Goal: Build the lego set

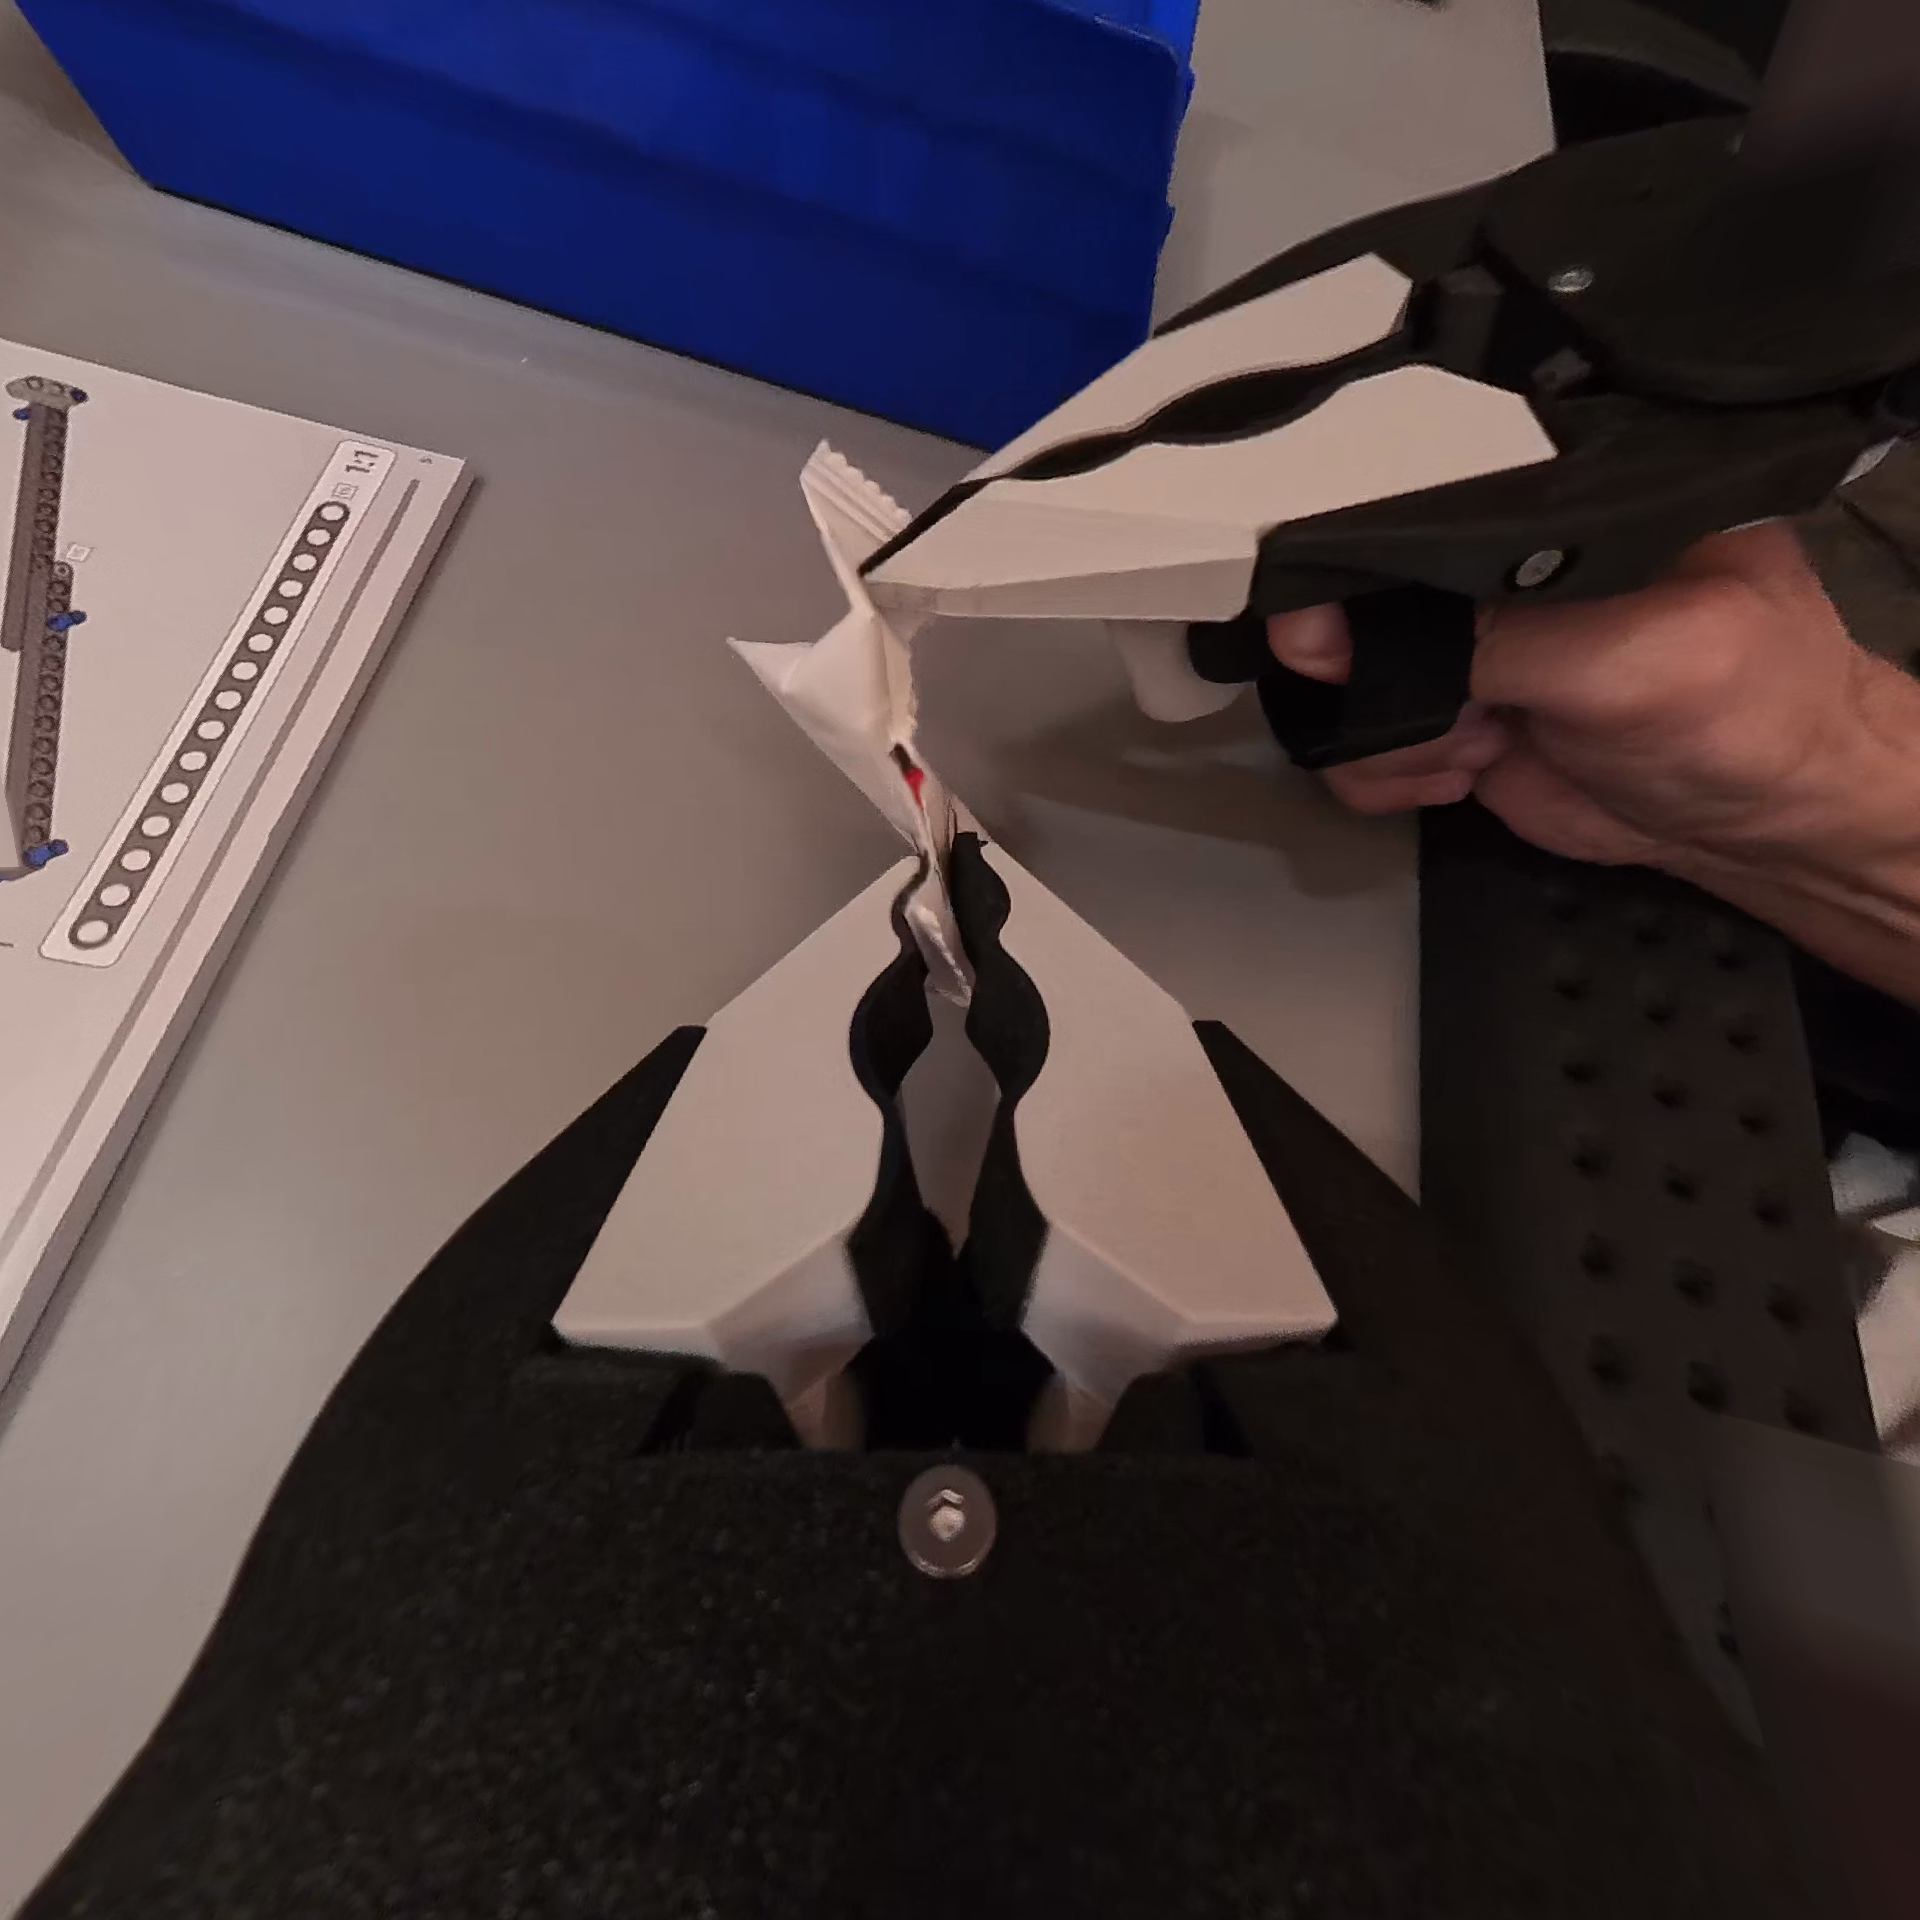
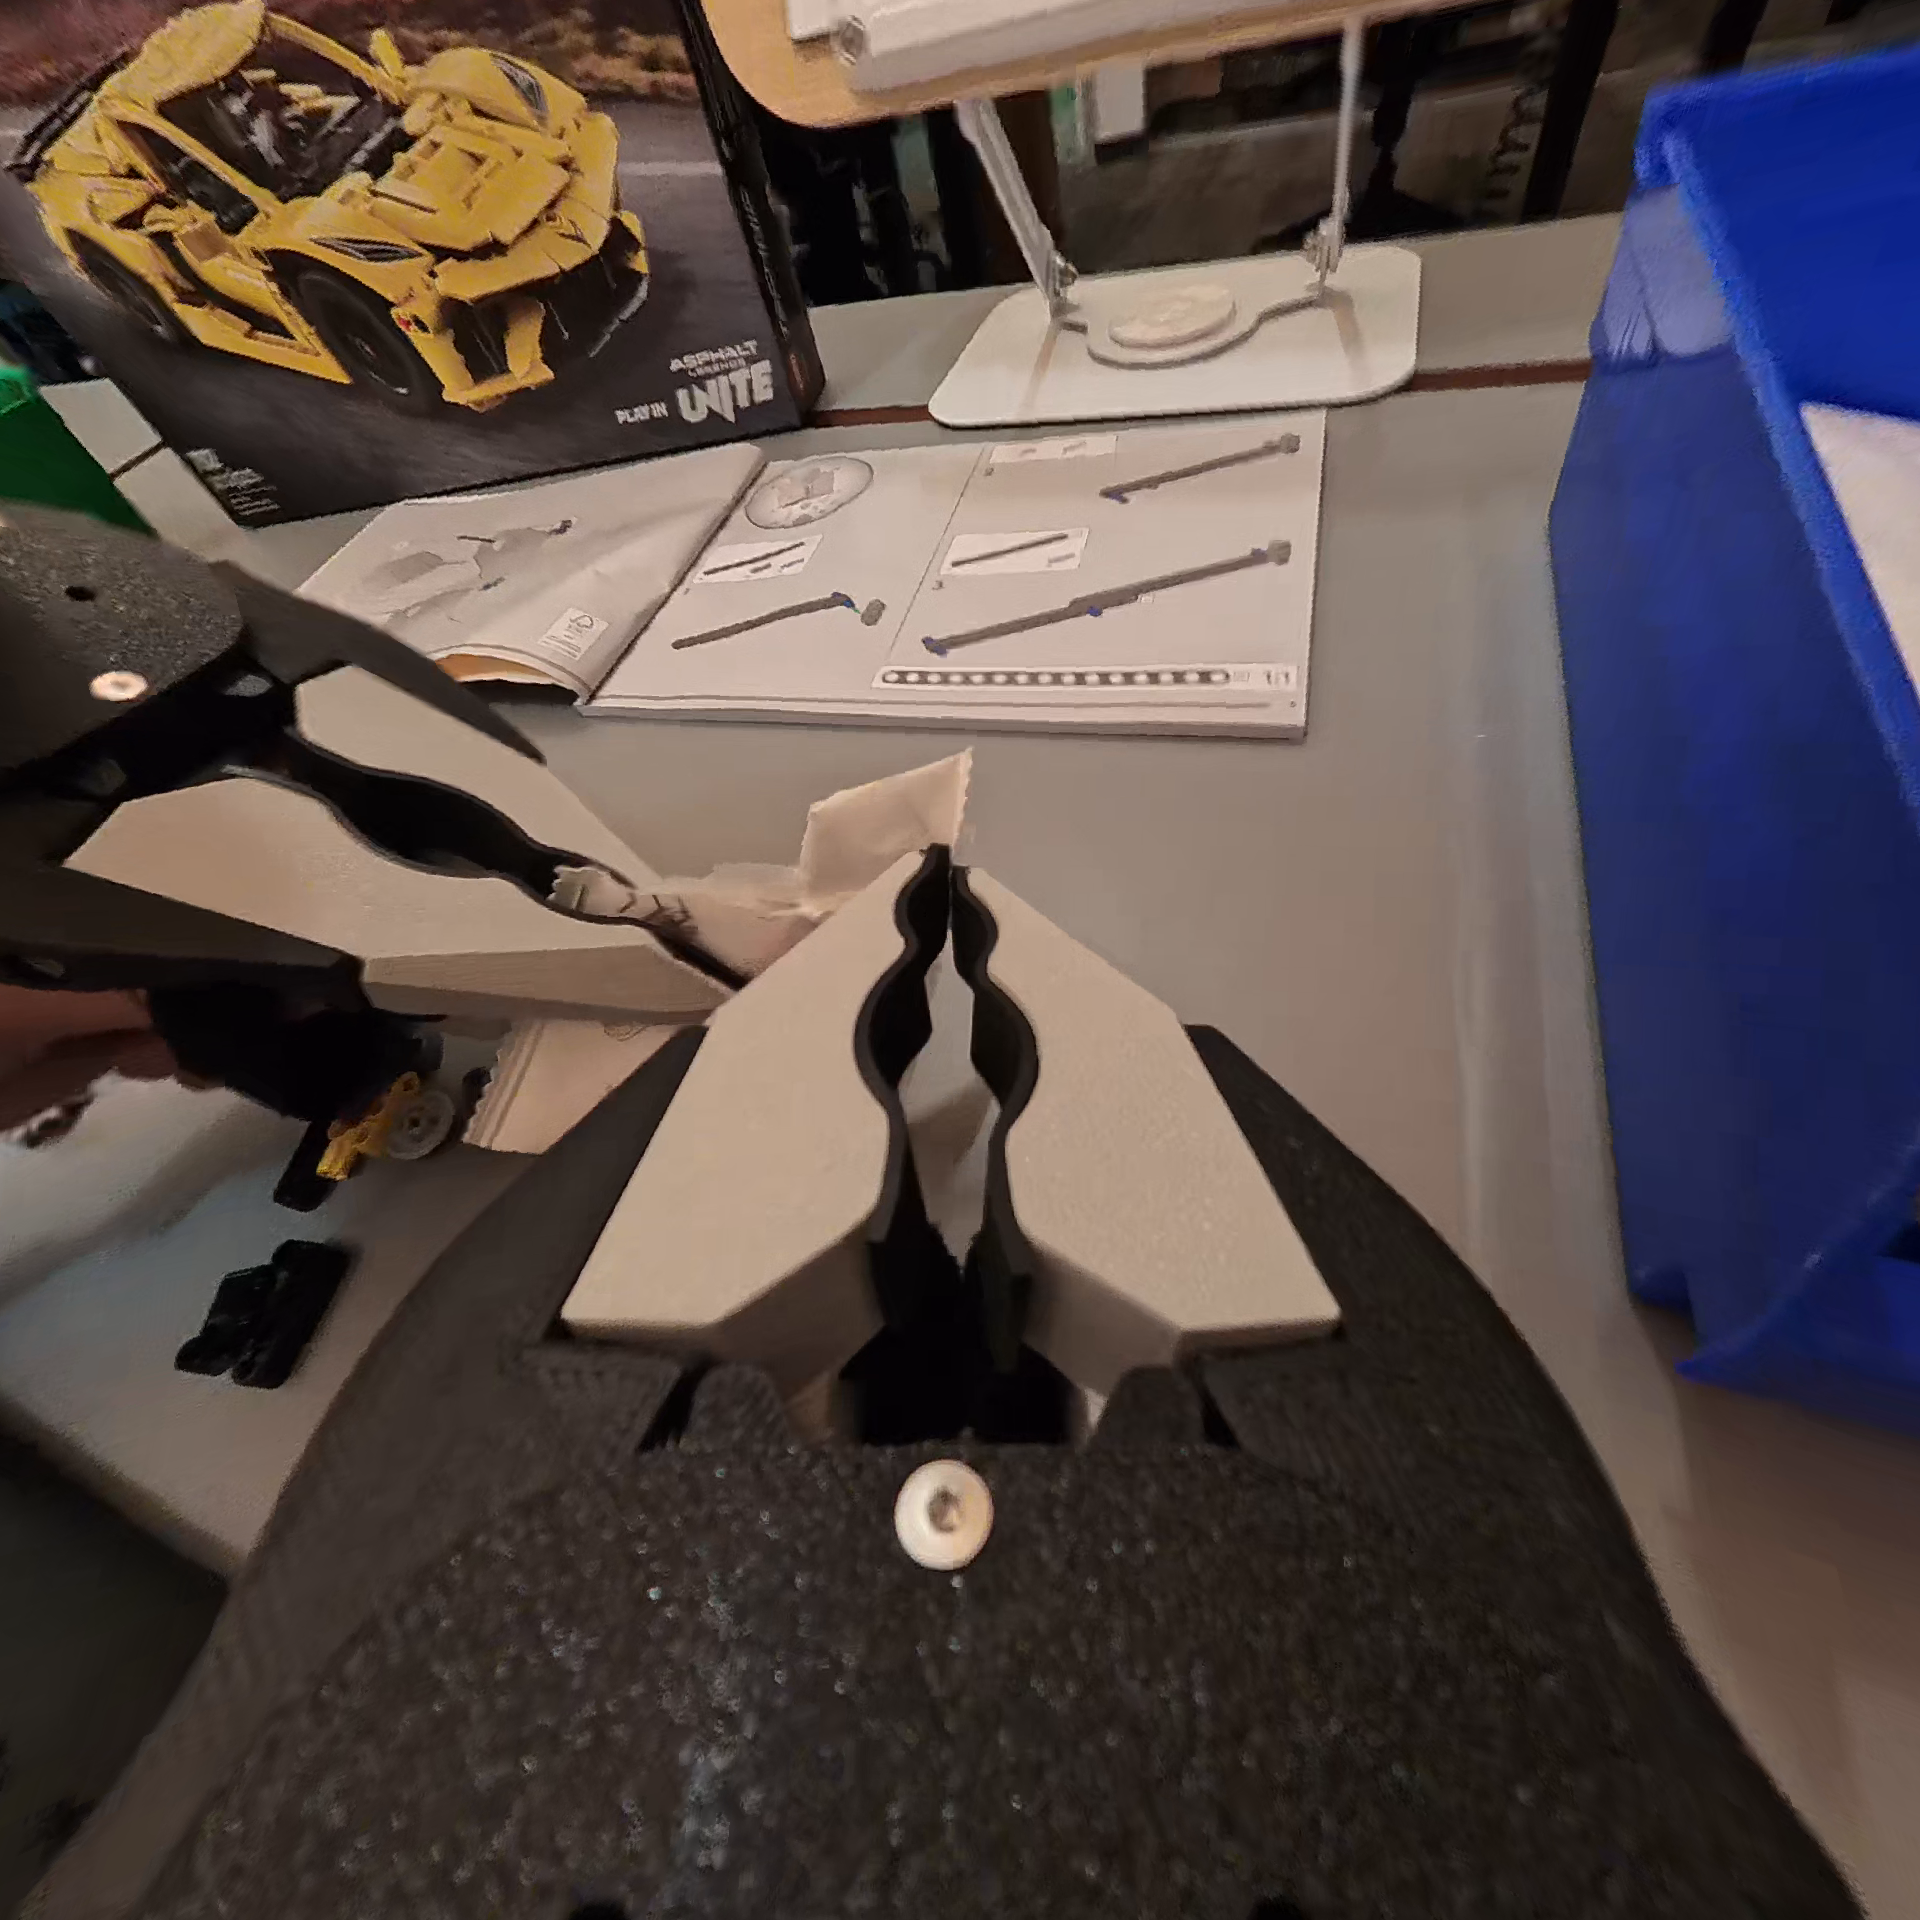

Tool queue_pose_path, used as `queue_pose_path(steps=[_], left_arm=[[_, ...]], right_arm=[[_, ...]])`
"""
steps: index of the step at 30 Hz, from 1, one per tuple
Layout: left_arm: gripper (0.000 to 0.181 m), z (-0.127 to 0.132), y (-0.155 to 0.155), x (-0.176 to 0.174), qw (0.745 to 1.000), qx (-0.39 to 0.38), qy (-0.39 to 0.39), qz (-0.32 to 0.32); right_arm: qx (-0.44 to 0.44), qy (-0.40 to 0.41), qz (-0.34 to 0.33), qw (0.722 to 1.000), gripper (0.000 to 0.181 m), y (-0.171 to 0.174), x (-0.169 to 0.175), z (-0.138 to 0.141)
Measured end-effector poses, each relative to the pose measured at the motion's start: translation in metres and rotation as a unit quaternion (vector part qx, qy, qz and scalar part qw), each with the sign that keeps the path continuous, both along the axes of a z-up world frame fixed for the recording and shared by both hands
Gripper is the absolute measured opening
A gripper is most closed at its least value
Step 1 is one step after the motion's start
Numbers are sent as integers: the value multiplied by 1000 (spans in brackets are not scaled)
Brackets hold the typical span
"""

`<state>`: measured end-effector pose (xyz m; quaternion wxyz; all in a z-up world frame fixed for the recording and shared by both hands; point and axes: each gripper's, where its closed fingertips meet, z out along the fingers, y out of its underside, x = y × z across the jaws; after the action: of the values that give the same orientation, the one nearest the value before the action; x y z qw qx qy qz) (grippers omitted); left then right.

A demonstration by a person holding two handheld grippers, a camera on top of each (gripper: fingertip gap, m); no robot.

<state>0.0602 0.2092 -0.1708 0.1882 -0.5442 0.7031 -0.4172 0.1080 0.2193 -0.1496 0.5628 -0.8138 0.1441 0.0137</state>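
Note:
A crumpled white paper parts bag [image 1: 836, 675] hangs above the grey table, held between both grippers. My left gripper [image 1: 940, 883] is shut on the bag's lower end. My right gripper [image 1: 883, 566] comes in from the upper right, held by a hand [image 1: 1662, 717], and is shut on the bag's upper part. In the right wrist view my right gripper [image 2: 948, 862] pinches the bag [image 2: 894, 805], and my left gripper [image 2: 717, 966] grips it from the left. A small red mark shows in a tear in the bag.
The open instruction booklet [image 2: 987, 582] lies ahead, also in the left wrist view [image 1: 208, 675]. The set's box [image 2: 416, 260] and a white stand [image 2: 1174, 343] stand behind. A blue bin [image 2: 1766, 727] is right. Loose yellow-black parts [image 2: 384, 1132], black parts [image 2: 260, 1330] and another paper bag [image 2: 561, 1081] lie left. Left tips to right tips: about 6 cm.

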Motion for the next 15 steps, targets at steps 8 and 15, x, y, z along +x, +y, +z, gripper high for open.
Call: queue_pose_path(steps=[8, 15], left_arm=[[1, 16, -1, 1, 999, 34, -17, -26], [1, 10, -4, -3, 994, 95, -15, -50]], right_arm=[[-29, -130, 206, 969, 25, -37, -45, 37], [-69, -208, 309, 926, 29, -34, -78, 43]])
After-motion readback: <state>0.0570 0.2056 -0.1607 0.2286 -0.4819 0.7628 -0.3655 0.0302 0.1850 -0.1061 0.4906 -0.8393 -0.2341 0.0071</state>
